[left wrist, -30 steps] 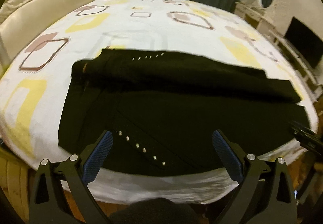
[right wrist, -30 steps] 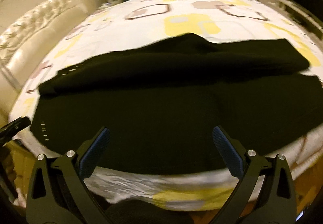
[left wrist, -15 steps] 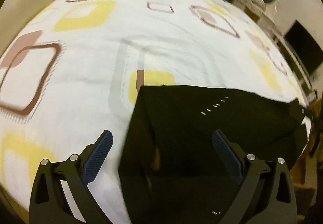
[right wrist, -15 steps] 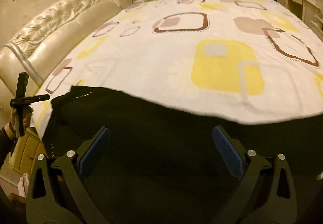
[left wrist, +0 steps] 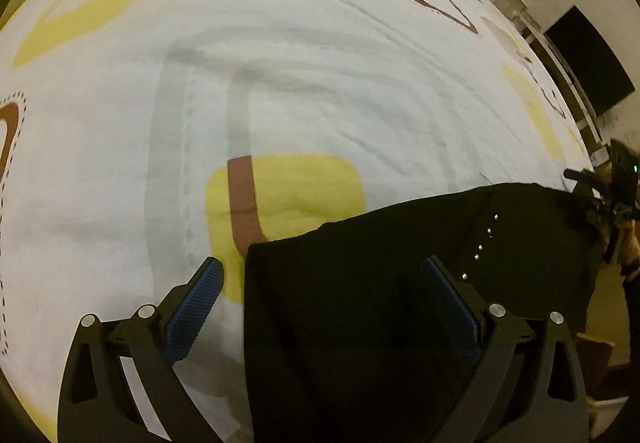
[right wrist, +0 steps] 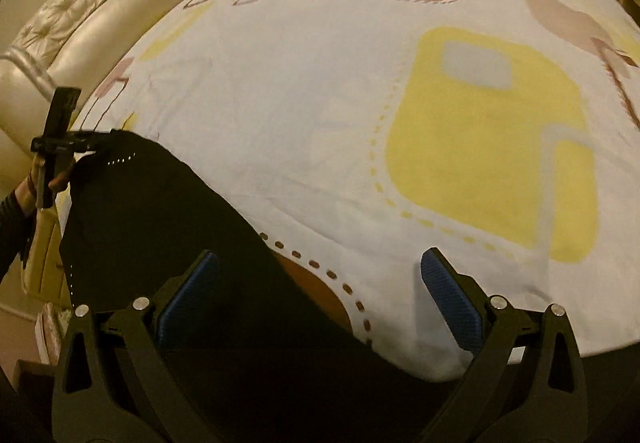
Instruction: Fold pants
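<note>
Bedspread [left wrist: 320,83]: both tools spread above black pants [left wrist: 380,303].

Pants [left wrist: 400,303] on bed [left wrist: 280,63], at near edge. Left gripper [left wrist: 320,307] over pants' left corner, left finger [left wrist: 192,307] above bare sheet, right finger above cloth. Right gripper [right wrist: 320,299] over pants' right edge, left finger [right wrist: 186,299] above cloth, right finger above sheet. Headboard [right wrist: 100,15] far left of bed in right wrist view. Screen [left wrist: 588,71] beyond bed's right side.
</note>
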`<action>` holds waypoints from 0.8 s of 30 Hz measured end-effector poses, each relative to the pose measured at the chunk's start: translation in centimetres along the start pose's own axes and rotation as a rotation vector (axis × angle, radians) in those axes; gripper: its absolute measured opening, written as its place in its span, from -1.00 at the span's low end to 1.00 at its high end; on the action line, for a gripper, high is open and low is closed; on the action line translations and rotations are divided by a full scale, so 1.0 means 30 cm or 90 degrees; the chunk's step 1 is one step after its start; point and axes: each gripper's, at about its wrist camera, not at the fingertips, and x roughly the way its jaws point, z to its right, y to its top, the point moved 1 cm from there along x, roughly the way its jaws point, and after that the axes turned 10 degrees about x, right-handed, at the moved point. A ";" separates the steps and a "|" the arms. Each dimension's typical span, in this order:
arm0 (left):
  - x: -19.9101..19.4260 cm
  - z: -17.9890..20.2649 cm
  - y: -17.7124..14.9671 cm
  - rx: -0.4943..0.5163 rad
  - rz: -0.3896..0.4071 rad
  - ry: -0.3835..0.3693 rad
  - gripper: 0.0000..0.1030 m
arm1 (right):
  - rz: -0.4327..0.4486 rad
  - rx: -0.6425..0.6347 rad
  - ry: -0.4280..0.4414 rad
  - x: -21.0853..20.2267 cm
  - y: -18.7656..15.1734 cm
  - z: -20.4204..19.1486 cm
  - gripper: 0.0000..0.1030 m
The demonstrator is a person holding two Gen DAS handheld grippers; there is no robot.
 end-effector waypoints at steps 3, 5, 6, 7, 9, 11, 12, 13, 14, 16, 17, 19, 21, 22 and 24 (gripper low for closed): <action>0.002 0.028 -0.003 0.036 -0.011 0.028 0.51 | -0.040 -0.045 -0.017 0.039 -0.008 -0.037 0.17; 0.001 0.041 0.000 0.054 -0.014 0.053 0.09 | -0.052 -0.079 -0.032 0.044 -0.014 -0.063 -0.12; -0.002 0.044 0.000 0.053 -0.012 0.045 -0.11 | -0.071 -0.079 -0.002 0.042 -0.014 -0.071 -0.66; -0.011 0.042 0.003 0.048 -0.010 0.021 -0.39 | -0.080 -0.073 0.013 0.039 -0.014 -0.076 -0.84; -0.032 0.038 0.016 0.042 -0.003 0.018 -0.44 | -0.067 -0.105 -0.029 0.025 -0.015 -0.105 -0.85; -0.075 0.057 0.038 0.056 0.025 0.039 -0.46 | -0.027 -0.122 -0.070 -0.023 0.000 -0.132 -0.85; -0.104 0.061 0.050 0.054 0.048 0.039 -0.46 | 0.005 -0.119 -0.084 -0.060 0.014 -0.139 -0.85; -0.143 0.060 0.063 0.044 0.078 0.034 -0.46 | 0.037 -0.123 -0.105 -0.097 0.021 -0.150 -0.85; -0.163 0.059 0.076 0.034 0.098 0.030 -0.46 | 0.066 -0.129 -0.126 -0.130 0.022 -0.161 -0.85; -0.232 0.053 0.091 0.014 0.142 0.020 -0.46 | 0.120 -0.139 -0.153 -0.201 0.009 -0.186 -0.85; -0.269 0.055 0.088 0.010 0.160 0.013 -0.46 | 0.135 -0.146 -0.164 -0.219 -0.005 -0.195 -0.85; -0.295 0.090 0.086 0.014 0.180 0.012 -0.46 | 0.173 -0.181 -0.204 -0.260 -0.062 -0.240 -0.85; -0.321 0.117 0.058 0.017 0.194 0.013 -0.46 | 0.202 -0.206 -0.233 -0.285 -0.138 -0.285 -0.85; -0.337 0.130 0.031 0.015 0.200 0.013 -0.46 | 0.212 -0.213 -0.240 -0.282 -0.160 -0.313 -0.85; -0.360 0.160 -0.015 0.008 0.212 0.009 -0.46 | 0.239 -0.226 -0.255 -0.307 -0.250 -0.357 -0.85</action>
